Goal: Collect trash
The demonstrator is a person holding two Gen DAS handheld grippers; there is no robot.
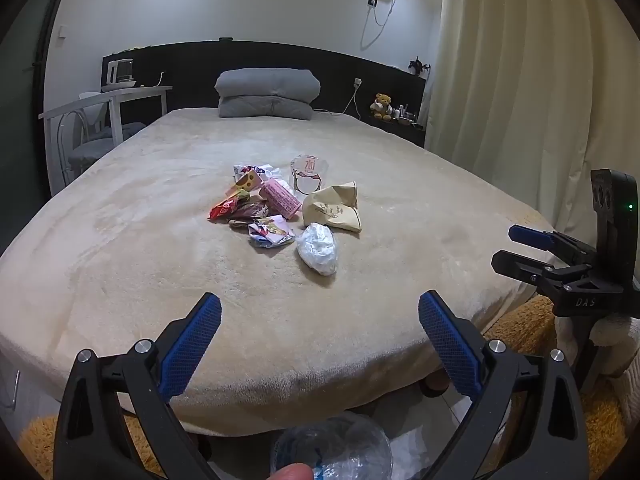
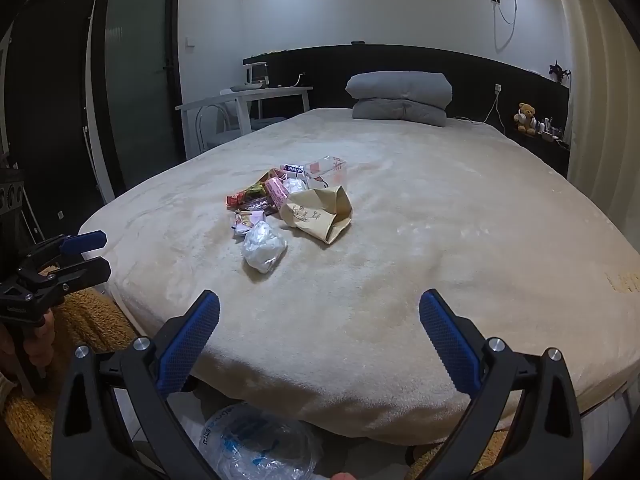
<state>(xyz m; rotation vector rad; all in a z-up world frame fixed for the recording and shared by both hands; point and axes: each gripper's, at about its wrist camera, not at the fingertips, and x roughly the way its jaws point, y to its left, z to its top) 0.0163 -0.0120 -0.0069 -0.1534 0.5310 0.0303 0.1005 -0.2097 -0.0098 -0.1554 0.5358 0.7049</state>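
- Left hand-held gripper (image 1: 320,312): jaws spread wide, nothing between the blue pads, held over the foot edge of the bed (image 1: 120,240).
- Right hand-held gripper (image 2: 320,312): jaws likewise spread wide and empty, also above the foot edge.
- Each device appears at the margin of the other's view, the two well apart.
- Trash pile (image 1: 280,204): lies on the beige blanket near the middle of the bed, well ahead of both grippers.
- Contents: crumpled white plastic wad (image 1: 318,249) nearest the foot; tan paper bag (image 1: 332,210) just behind it; pink carton (image 1: 280,199), red wrapper (image 1: 224,210) and clear printed cup (image 1: 308,174) touching or overlapping.
- Clear plastic bag (image 2: 260,444): below the bed's foot edge, at the bottom of both views.
- Folded grey quilt (image 1: 267,94): at the head of the bed, apart from the pile.
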